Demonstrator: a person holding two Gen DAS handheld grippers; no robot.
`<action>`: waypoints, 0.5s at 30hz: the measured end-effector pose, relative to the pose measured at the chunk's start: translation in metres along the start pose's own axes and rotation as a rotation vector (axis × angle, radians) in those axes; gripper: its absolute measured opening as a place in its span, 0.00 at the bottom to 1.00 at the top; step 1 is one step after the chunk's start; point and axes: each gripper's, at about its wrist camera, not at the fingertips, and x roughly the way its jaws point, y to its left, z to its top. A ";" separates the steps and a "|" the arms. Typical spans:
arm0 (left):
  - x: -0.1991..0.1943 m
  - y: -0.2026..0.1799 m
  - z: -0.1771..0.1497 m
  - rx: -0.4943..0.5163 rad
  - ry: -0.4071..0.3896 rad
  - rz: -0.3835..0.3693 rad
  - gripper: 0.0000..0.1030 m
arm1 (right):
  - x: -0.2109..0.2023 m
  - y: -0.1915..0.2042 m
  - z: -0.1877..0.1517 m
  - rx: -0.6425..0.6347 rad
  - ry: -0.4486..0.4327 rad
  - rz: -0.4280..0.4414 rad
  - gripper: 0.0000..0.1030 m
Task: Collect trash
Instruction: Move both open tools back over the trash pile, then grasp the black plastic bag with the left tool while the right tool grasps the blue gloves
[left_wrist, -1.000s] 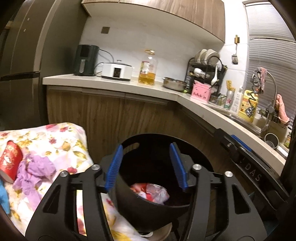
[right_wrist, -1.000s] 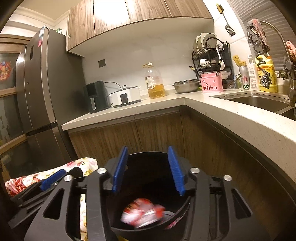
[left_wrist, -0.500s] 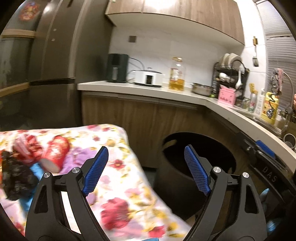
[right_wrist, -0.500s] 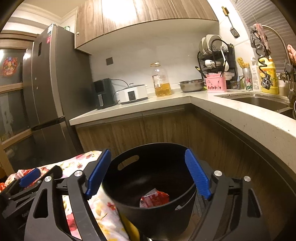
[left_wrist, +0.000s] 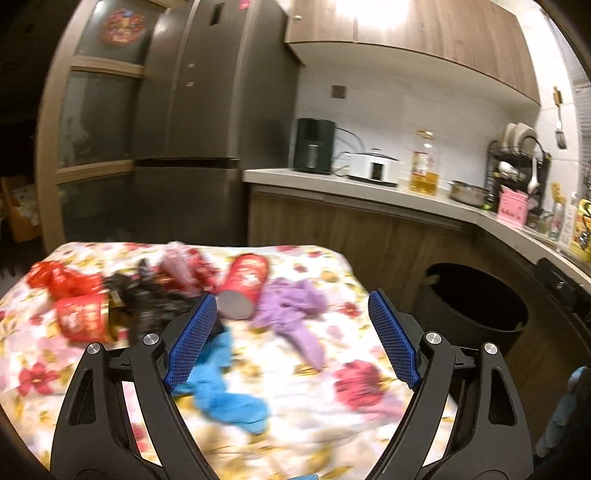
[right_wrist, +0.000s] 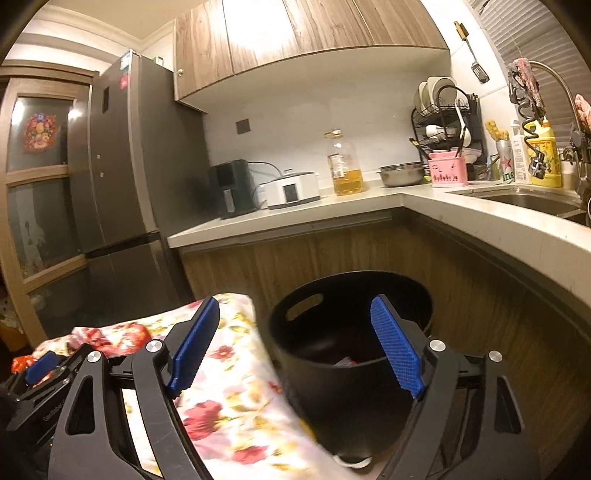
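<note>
Left wrist view
Left gripper (left_wrist: 291, 332): jaws spread wide, nothing between the blue pads; they have just been opening.
Landmark: floral cloth (left_wrist: 325, 398), covering a raised surface that fills the lower left of the view.
Red paper cup (left_wrist: 243, 284): lying on its side on the floral cloth, base toward the camera, beyond the left pad.
Second red cup (left_wrist: 83, 321): on its side at the left part of the floral cloth.
Purple glove (left_wrist: 295, 314): crumpled on the floral cloth, just right of the red paper cup.
Blue glove (left_wrist: 225, 391): on the near part of the floral cloth, partly behind the left pad.
Black wrapper (left_wrist: 147, 299): crumpled between the two cups; blurred.
Red bag (left_wrist: 61, 278): at the far left of the floral cloth, behind the second red cup.
Black bin (left_wrist: 469, 306): on the floor, off the right edge of the floral cloth, against the wooden cabinets; its inside is dark.

Right wrist view
Right gripper (right_wrist: 295, 354): jaws wide apart, empty; they have just been opening.
Black bin (right_wrist: 332, 332): just right of the floral cloth (right_wrist: 229, 391), behind the right pad; a scrap of red and white trash (right_wrist: 347, 362) lies inside.
Left gripper (right_wrist: 40, 371): at the left edge, over the far side of the floral cloth; only one blue pad shows.
Counter (right_wrist: 480, 218): behind and to the right of the black bin.
</note>
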 end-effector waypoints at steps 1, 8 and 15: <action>-0.004 0.010 -0.002 -0.006 -0.010 0.018 0.80 | -0.003 0.006 -0.002 -0.002 -0.005 0.009 0.79; -0.011 0.059 -0.011 -0.023 -0.019 0.138 0.80 | -0.006 0.034 -0.013 -0.008 0.010 0.074 0.79; 0.009 0.093 -0.021 -0.051 0.030 0.160 0.75 | -0.003 0.066 -0.029 -0.050 0.048 0.131 0.79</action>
